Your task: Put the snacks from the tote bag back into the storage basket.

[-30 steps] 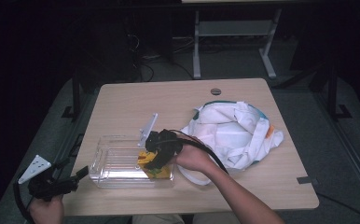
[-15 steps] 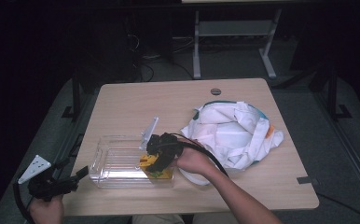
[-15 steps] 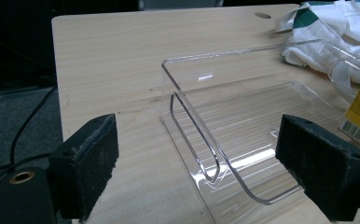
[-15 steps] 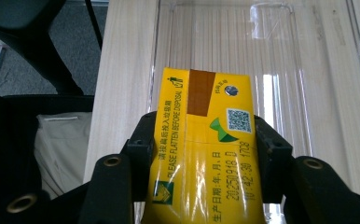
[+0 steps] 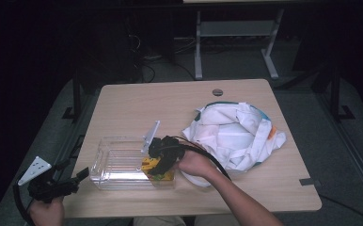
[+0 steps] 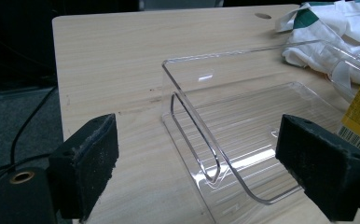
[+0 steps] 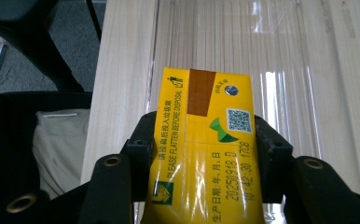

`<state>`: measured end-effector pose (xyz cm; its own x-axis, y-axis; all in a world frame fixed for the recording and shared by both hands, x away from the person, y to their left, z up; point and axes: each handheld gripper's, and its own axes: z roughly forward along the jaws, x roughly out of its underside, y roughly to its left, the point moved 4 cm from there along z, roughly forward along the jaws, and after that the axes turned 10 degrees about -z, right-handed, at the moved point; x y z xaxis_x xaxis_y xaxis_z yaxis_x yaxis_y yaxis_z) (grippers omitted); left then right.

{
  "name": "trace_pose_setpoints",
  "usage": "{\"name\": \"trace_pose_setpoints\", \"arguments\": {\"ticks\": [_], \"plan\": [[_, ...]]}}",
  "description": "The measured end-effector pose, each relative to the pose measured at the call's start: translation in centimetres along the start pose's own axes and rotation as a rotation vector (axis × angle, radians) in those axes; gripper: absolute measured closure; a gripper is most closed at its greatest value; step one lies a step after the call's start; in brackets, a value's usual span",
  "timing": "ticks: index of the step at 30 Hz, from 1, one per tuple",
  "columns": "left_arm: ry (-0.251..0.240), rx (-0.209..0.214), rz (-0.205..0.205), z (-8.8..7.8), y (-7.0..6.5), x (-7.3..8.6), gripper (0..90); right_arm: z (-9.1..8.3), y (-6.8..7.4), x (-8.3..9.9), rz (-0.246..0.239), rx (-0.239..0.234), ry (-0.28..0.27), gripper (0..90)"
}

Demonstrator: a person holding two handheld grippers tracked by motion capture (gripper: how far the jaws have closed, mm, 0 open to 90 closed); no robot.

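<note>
We lower a yellow drink carton [image 7: 204, 154] into the clear plastic bin [image 5: 105, 165].
Right gripper [image 5: 163, 157] clamps the carton; next we set it down and release. Left gripper [image 6: 215, 175] gapes wide, holding nothing.

Table: we see a light wooden top [image 5: 137, 106].
Floor: grey, dim [image 5: 231, 66].
Beyond: white metal frame [image 5: 236, 35].

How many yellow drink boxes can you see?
1. The yellow drink box is clamped in the right gripper over the clear plastic bin. More could be hidden inside the white bag.
</note>
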<state>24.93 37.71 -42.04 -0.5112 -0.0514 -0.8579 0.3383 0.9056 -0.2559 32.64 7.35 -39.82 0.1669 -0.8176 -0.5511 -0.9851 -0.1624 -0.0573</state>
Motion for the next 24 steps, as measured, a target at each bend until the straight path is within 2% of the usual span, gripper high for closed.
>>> {"name": "trace_pose_setpoints", "arguments": {"ticks": [6, 24], "plan": [[0.0, 0.002, -0.001, -0.01, 0.02, 0.0, 12.7, 0.46, 0.02, 0.29, -0.002, -0.007, 0.008, 51.2], [-0.001, 0.001, -0.002, -0.01, 0.0, -0.02, 12.7, 0.33, 0.22, 0.71, -0.015, -0.024, 0.019, 50.4]]}}
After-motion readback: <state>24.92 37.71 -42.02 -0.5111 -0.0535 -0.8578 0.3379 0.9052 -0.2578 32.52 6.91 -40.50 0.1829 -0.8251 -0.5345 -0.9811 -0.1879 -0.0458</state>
